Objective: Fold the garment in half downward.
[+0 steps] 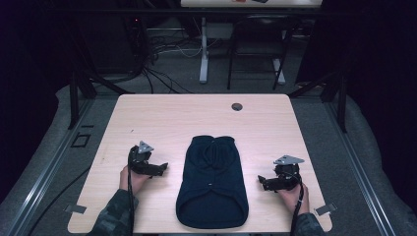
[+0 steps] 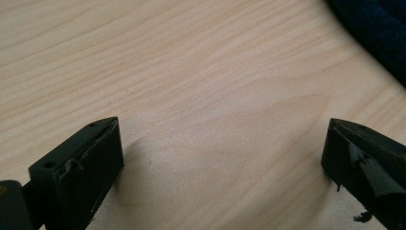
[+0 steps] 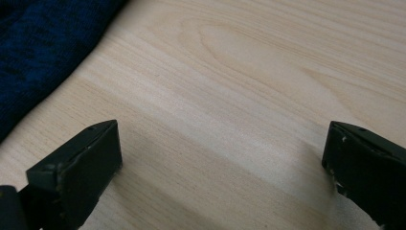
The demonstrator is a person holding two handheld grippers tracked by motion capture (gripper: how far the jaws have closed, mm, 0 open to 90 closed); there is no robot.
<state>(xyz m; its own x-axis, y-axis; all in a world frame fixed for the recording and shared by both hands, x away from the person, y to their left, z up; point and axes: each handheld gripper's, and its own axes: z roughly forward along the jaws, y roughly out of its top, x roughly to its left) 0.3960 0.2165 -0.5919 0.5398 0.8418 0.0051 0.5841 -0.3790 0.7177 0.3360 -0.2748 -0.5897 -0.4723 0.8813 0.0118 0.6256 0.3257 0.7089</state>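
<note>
Now the dark blue sweater (image 1: pixel 212 183) lies flat on the desk (image 1: pixel 162 114), the left gripper (image 1: pixel 161 168) and the right gripper (image 1: pixel 261 181) beside it, both wide and empty.

A pale wood-grain surface (image 1: pixel 162 115) with rounded corners fills the centre of the frame; a dark navy knitted garment (image 1: pixel 212 183) lies flat at lower centre, with a small round grommet hole (image 1: pixel 237 106) at upper centre.
</note>
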